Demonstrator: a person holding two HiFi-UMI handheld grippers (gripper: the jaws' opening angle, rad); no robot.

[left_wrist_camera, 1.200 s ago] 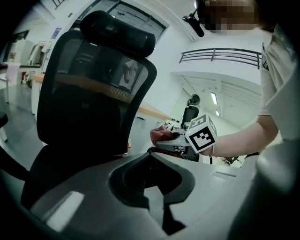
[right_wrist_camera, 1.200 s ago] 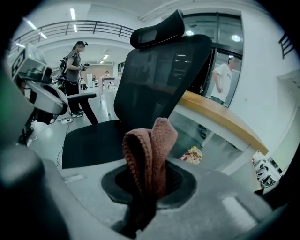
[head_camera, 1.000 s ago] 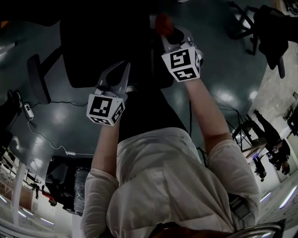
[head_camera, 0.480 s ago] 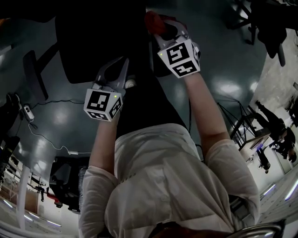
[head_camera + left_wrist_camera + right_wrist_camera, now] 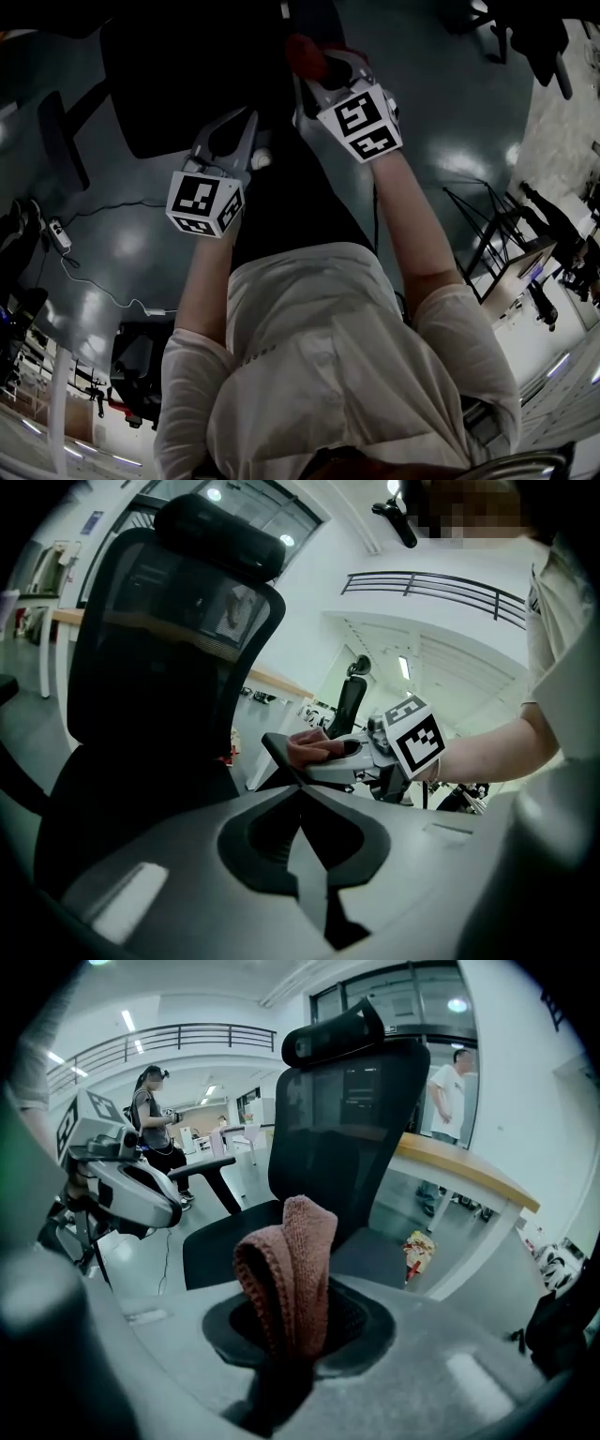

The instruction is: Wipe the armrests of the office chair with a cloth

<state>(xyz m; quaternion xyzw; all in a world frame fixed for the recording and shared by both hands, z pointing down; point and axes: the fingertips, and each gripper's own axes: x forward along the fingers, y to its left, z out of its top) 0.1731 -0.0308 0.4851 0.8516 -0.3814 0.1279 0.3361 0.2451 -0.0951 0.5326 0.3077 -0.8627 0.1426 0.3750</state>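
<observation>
**Item 1. Right gripper** (image 5: 286,1354). It is clenched on a folded reddish-brown cloth (image 5: 291,1260). The cloth stands up out of the jaws in a thick loop. We judge the fold is left proud so that fabric, rather than the jaw tips, meets the chair.

**Item 2. Cloth, location.** In the left gripper view we find it lying on top of the near armrest (image 5: 279,758) of the office chair (image 5: 169,667), apparently touching. The head view is too dark to confirm contact. We judge the gripper is angled down onto the pad so that the loop can be pressed against it.

**Item 3. Left gripper** (image 5: 302,855). Its jaws are together with nothing between them. It hangs beside the right one and points toward the armrest under the cloth. We see no contact with the chair. We judge it idle, held where it does not block the wiping path.

**Item 4. Far armrest** (image 5: 211,1162). It stands on its stem across the seat, well apart from the cloth.

**Item 5. Chair, general.** It has a black mesh back with a headrest, and it stands upright on a glossy floor (image 5: 450,141). Its seat is bare.

**Item 6. Progress, as we judge it.** The near armrest is the step in hand. The far armrest would call for carrying the cloth across the seat.
</observation>
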